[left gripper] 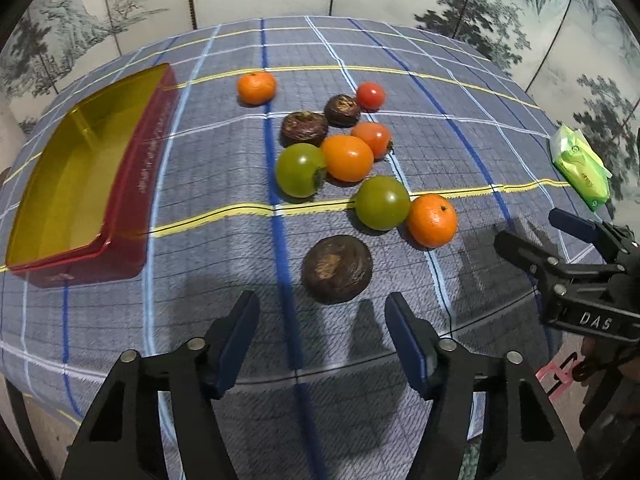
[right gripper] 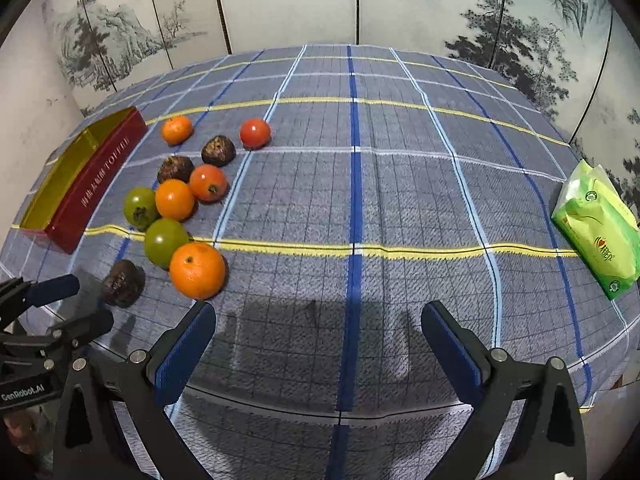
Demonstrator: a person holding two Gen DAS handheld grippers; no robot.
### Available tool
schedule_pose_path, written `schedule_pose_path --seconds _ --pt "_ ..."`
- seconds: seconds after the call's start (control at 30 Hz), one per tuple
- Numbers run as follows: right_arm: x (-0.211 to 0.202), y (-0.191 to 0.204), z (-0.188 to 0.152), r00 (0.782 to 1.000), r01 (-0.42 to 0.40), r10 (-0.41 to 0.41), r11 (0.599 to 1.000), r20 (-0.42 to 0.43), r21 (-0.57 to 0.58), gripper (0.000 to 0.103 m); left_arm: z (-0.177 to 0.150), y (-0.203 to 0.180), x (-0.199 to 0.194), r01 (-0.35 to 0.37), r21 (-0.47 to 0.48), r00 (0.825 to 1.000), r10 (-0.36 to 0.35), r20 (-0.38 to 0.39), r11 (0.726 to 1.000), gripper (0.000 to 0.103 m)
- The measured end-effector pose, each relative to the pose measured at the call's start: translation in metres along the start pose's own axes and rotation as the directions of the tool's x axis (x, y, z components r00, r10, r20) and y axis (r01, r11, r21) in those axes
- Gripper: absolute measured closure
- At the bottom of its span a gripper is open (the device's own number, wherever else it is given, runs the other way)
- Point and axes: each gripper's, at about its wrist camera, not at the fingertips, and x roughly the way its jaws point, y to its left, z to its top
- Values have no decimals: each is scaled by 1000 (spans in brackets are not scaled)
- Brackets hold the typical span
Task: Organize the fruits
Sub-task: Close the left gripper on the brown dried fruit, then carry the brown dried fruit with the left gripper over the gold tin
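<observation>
Jaws of the left gripper (left gripper: 322, 340) sat nearest the lens, parted with nothing between the blue pads, and just ahead of their gap lay a dark brown fruit (left gripper: 337, 269), close to the line between them but not yet inside. That spacing looked wide enough to take the fruit, so the gripper was probably lined up to close on it next.

Far to the left of those jaws stood the red tin (left gripper: 84, 184), gold inside and holding nothing, its long axis running away from the camera and its open top facing up; it was likely the place meant for the fruit. Ahead of the jaws the rest of the fruit lay loose on the table (left gripper: 224, 168): a small orange (left gripper: 256, 87) farthest off, two more dark brown fruits (left gripper: 305, 128), a green tomato (left gripper: 300, 170), an orange tomato (left gripper: 347, 158) touching it, a second green tomato (left gripper: 382, 202), then a larger orange (left gripper: 432, 220) right against it, stem scar up. None had reached the tin.

To the right of the left jaws hovered the right gripper (right gripper: 318, 350), its jaws spread wide over bare cloth and gripping nothing; the larger orange sat just beyond its left pad. Well off to its right lay a green tissue pack (right gripper: 596, 228), lengthwise along the table edge.
</observation>
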Motion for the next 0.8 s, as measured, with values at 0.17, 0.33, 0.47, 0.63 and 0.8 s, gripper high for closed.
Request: schedule_pose_path --seconds 0.17,0.33,0.47,0.63,0.8 --pt "6 -2 -2 1000 0 0 1000 -11 5 1 6 0 11 20 -3 1000 -20 -17 1000 51" --pt "9 -3 -2 1000 -1 1 1000 -15 3 1 9 1 20 40 -12 999 -40 -34 999 63" --pt "11 -1 -2 1000 0 0 1000 -22 -2 1 9 2 21 48 -15 998 -49 -32 999 66" --pt "14 2 -3 1000 0 -1 1000 -31 -14 1 9 2 21 51 -16 998 -52 -32 999 66" --pt "18 7 -4 999 2 -3 1000 -46 -29 1 10 6 11 57 -25 998 -58 -13 998 66"
